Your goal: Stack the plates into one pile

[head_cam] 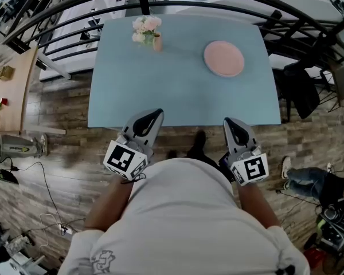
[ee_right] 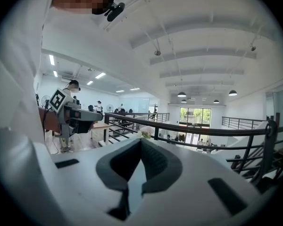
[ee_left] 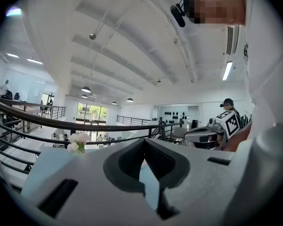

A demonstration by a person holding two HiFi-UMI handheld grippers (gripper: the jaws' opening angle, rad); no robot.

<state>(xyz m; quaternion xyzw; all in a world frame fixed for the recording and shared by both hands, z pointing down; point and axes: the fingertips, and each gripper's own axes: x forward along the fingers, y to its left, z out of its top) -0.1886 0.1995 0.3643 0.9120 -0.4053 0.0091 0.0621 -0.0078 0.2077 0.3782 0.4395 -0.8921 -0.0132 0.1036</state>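
1. My left gripper (head_cam: 156, 115) and right gripper (head_cam: 230, 122) both have their jaws squeezed together, with nothing in them.
2. The pink plate (head_cam: 223, 58) sits far ahead on the tabletop (head_cam: 160, 90), nearer my right gripper.

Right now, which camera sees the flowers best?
The head view: the flowers stand whole in their vase on the blue table. The left gripper view shows them small, at left; the right gripper view only a pale bit above its jaws.
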